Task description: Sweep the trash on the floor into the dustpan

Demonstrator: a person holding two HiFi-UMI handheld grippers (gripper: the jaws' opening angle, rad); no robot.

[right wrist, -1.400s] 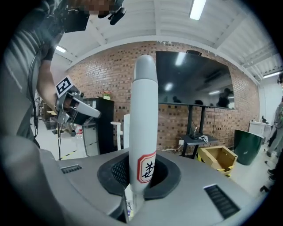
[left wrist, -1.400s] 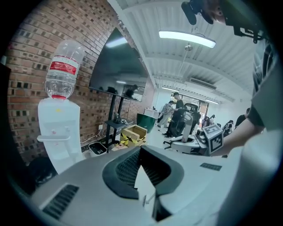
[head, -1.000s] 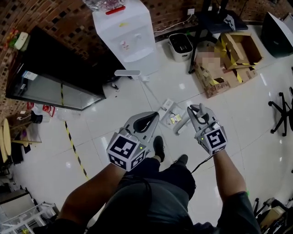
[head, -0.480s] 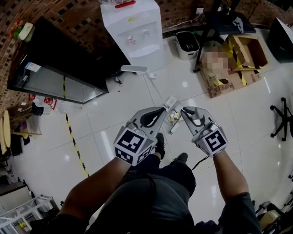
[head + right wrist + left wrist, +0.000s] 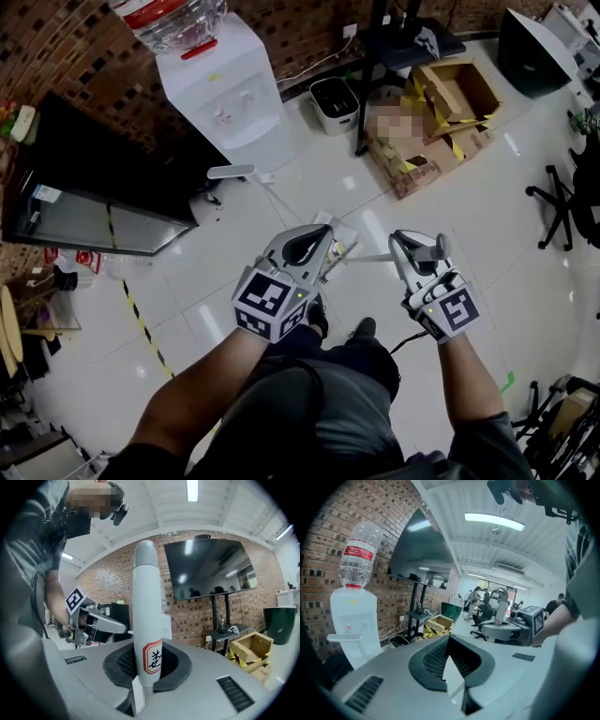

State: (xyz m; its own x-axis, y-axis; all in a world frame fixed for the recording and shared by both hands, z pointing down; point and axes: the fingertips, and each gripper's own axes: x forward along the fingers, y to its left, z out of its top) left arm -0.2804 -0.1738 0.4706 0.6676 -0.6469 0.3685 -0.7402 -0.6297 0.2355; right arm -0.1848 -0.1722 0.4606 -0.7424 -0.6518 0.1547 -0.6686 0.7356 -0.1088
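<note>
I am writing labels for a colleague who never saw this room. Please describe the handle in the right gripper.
In the right gripper view, find the brick wall with the dark screen. In front of it the right gripper is shut on a white handle, upright with a rounded top. Only it carries a red-bordered label.

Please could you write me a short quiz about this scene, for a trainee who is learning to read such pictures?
1. True or false: the right hand-held gripper is open and empty.
2. What stands on the water dispenser? A. a kettle B. an upturned bottle C. a plant
3. Fill in: the wall behind the dispenser is made of ___.
Key: 1. False: it is shut on a white handle. 2. B. 3. brick.
</note>
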